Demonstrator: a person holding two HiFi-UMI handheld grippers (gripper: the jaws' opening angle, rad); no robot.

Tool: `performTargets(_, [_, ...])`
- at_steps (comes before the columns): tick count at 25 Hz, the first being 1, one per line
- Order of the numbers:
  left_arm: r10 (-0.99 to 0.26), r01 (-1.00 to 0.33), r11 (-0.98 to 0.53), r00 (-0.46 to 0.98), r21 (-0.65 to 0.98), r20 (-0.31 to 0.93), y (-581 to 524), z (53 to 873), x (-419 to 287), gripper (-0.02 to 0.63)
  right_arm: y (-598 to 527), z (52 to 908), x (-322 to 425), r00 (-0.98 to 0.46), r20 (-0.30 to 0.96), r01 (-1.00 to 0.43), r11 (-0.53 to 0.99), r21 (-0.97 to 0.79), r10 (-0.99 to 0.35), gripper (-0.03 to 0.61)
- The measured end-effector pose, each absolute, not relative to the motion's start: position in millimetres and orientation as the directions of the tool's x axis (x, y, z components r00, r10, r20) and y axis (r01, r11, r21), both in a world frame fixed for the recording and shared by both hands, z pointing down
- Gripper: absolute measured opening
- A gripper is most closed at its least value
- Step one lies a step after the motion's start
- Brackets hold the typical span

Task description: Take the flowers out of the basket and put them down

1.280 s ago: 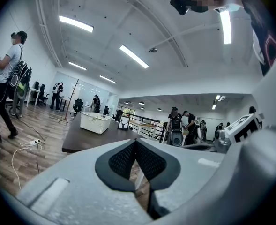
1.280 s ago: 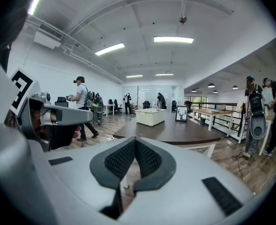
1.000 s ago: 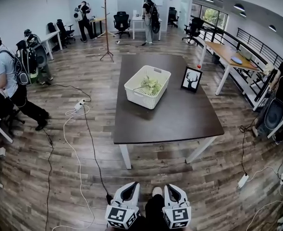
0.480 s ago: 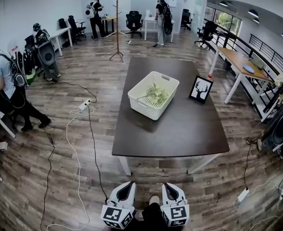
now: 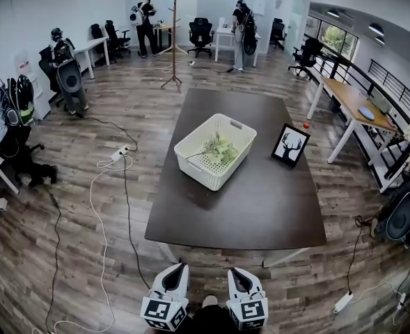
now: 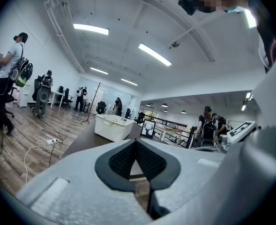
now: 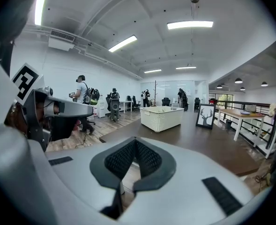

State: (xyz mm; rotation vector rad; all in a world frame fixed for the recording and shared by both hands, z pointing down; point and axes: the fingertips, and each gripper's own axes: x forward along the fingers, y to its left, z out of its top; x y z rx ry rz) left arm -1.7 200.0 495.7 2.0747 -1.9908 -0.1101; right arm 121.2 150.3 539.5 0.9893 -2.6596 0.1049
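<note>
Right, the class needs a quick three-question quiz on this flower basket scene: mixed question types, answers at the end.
1. Where are the flowers lying?
2. True or false: the left gripper and the right gripper are over the white basket.
3. What stands on the dark table to the right of the basket? A) a framed deer picture B) a lamp C) a laptop

Key
1. Inside the basket.
2. False: both are shut, empty and short of the table's near edge.
3. A.
</note>
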Motion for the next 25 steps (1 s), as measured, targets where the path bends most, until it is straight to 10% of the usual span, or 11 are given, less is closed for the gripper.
performTargets(25, [-0.986, -0.971, -0.067, 0.100, 0.231, 0.136, 93.9, 503.3, 46.5, 0.008, 76.9, 542.5, 147.6, -0.739, 0.332, -0.613, 0.790, 0.031, -0.586, 0.006])
